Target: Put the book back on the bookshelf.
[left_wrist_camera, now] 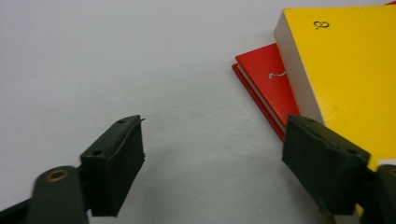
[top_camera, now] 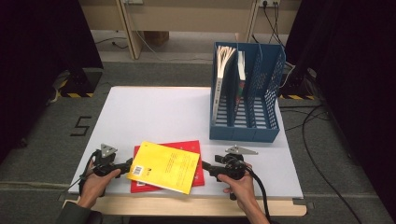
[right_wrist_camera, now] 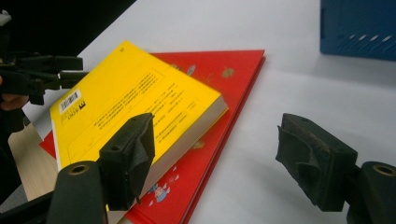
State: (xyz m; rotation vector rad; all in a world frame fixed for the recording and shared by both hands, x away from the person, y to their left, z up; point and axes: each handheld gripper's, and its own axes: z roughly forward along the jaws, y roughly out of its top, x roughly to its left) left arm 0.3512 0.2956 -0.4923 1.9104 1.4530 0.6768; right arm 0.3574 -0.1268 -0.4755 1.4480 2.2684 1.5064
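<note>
Nearest the camera in the high view, two forearms enter from the near edge, each hand gripping a two-jaw tool. The left gripper [top_camera: 125, 167] sits at the near left of the white table [top_camera: 154, 112], level with the left edge of the yellow book [top_camera: 164, 167]. In the left gripper view its jaws stand apart over bare table; one pad [left_wrist_camera: 322, 163] overlaps the near corner of the yellow book, the other pad [left_wrist_camera: 114, 163] is well clear of it. Whether the first pad touches the cover cannot be told. Nothing is clamped between them.

The right gripper [top_camera: 207, 167] lies at the near right, its tips just beside the right edge of the books. In the right gripper view its jaws are spread wide; one pad [right_wrist_camera: 130, 156] stands in front of the yellow book's near edge, the other [right_wrist_camera: 313, 158] is over bare table. It holds nothing.

The yellow book lies flat, barcode side up, skewed across the red book [top_camera: 184, 145], which lies flat beneath it at the near centre of the table. The red cover shows along the far side and at the near left corner.

A blue file rack [top_camera: 245, 133] stands at the far right of the table, upright, with books [top_camera: 224, 74] in its left compartments.
</note>
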